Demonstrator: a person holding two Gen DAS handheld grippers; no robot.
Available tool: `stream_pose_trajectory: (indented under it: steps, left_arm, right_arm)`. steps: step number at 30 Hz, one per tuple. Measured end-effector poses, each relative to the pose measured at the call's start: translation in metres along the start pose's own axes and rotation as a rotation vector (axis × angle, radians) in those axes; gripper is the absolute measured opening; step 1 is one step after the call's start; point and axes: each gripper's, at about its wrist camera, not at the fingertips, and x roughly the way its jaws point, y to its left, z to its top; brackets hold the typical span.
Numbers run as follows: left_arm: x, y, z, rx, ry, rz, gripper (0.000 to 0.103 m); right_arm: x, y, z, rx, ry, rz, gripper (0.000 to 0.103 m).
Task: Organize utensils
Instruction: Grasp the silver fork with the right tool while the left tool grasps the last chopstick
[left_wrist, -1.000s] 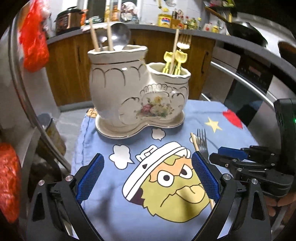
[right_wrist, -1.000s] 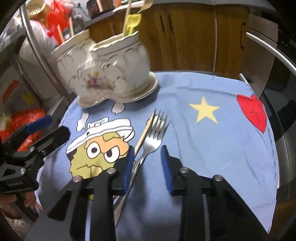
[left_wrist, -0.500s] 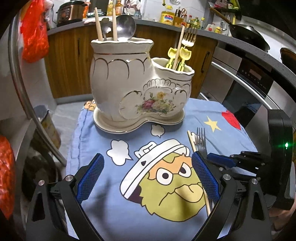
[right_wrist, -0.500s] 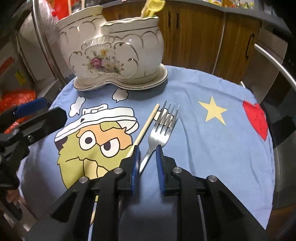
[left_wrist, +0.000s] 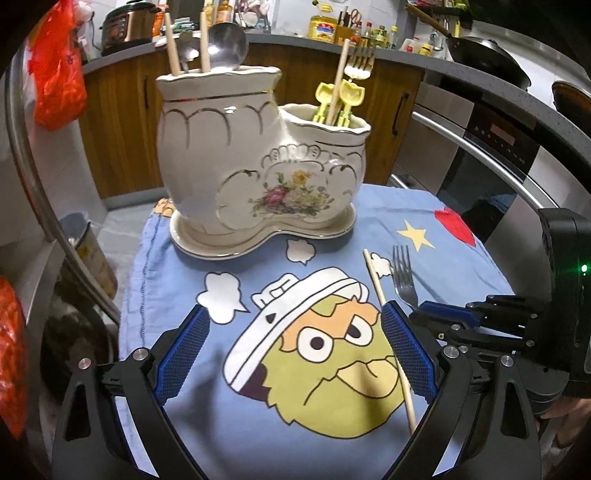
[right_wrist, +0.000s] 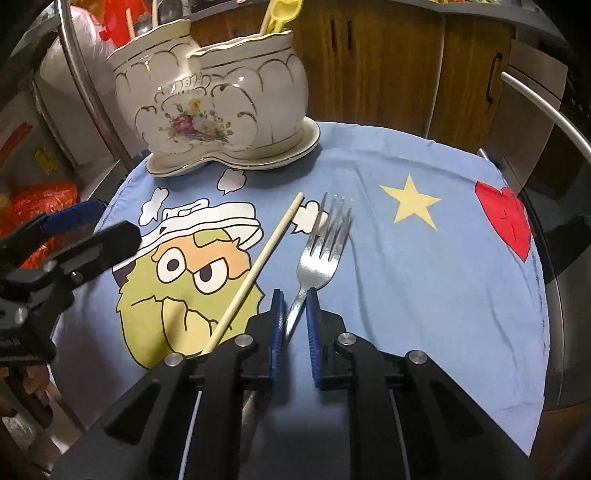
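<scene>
Your right gripper (right_wrist: 294, 321) is closing its jaws on the fork (right_wrist: 320, 254) handle — blue pads either side of it, narrow gaps showing. The fork lies on the blue cartoon cloth (right_wrist: 424, 266), tines pointing away from you. A single wooden chopstick (right_wrist: 258, 264) lies just left of it, apart, angled. The cream two-compartment ceramic holder (right_wrist: 218, 107) stands upright at the cloth's far edge. Your left gripper (right_wrist: 92, 236) sits at the frame's left — jaw state unclear.

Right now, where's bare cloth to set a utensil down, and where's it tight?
Free: the cloth right of the fork, around the star and heart; also the face print between the left tongs.
Crowded: the strip holding chopstick and fork, where the right tongs are closing on the fork handle, and by the holder.
</scene>
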Motion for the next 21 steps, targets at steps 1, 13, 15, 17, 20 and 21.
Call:
stream_pose_trajectory:
  steps: [1,13,15,17,20,21]
  left_arm:
    - [0.001,-0.003,0.000,0.008,0.001,0.000,0.094]
    - [0.010,-0.018,-0.003,0.046,0.030,-0.009,0.093]
    - [0.012,-0.020,-0.004,0.049,0.038,-0.012,0.093]
    - [0.014,-0.022,-0.004,0.054,0.043,-0.015,0.093]
    - [0.016,-0.026,-0.005,0.063,0.051,-0.022,0.093]
    - [0.017,-0.027,-0.005,0.065,0.056,-0.027,0.093]
  right_arm:
    - [0.000,-0.001,-0.001,-0.001,-0.005,0.001,0.010]
    - [-0.009,-0.011,-0.007,-0.030,-0.003,-0.024,0.008]
    - [-0.010,-0.011,-0.008,-0.041,-0.002,-0.022,0.010]
    - [-0.009,-0.013,-0.007,-0.036,-0.003,-0.014,0.010]
    - [-0.009,-0.010,-0.008,-0.063,-0.008,-0.024,0.007]
    - [-0.009,-0.010,-0.008,-0.067,-0.011,-0.022,0.006]
